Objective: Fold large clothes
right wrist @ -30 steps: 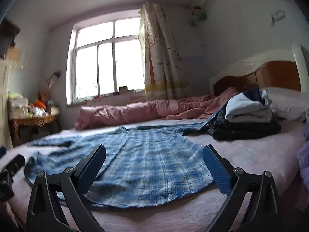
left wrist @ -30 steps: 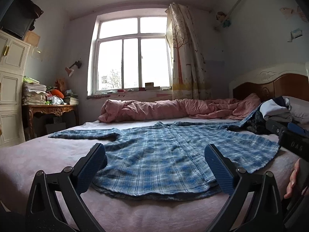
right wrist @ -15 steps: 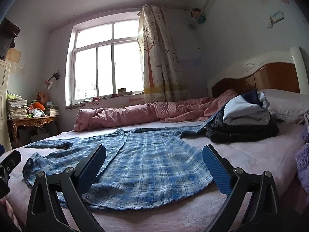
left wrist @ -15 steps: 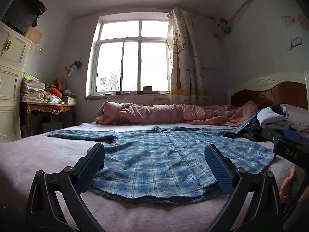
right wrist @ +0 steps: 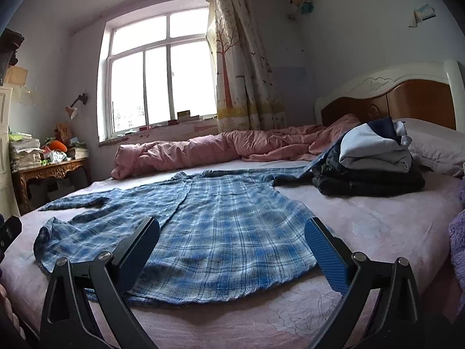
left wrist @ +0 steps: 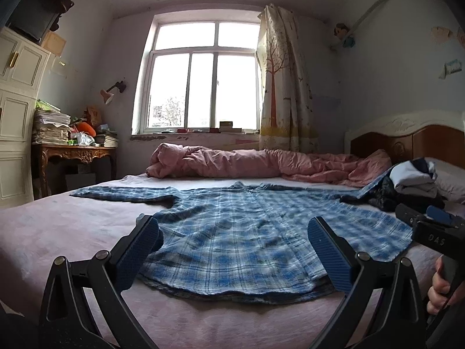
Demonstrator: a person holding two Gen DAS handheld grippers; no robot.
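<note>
A blue plaid shirt (left wrist: 232, 232) lies spread flat on the pink bed (left wrist: 58, 226), sleeves out to both sides, hem towards me. My left gripper (left wrist: 232, 235) is open just short of the hem, nothing between its blue pads. The right wrist view shows the same shirt (right wrist: 221, 221), its right sleeve running under a pile of clothes. My right gripper (right wrist: 231, 232) is open over the hem's right part, holding nothing. The right gripper's body (left wrist: 430, 229) and a hand (left wrist: 441, 288) show at the left view's right edge.
A pile of folded clothes (right wrist: 375, 157) sits by the pillow (right wrist: 436, 145) and headboard. A rolled pink quilt (right wrist: 203, 151) lies along the far side under the window. A wooden side table (left wrist: 72, 154) with papers stands left, next to a white cabinet (left wrist: 14, 116).
Both wrist cameras have dropped lower and tilted up a little, so the shirt sits lower in view. Both grippers stay open and the shirt has not moved.
</note>
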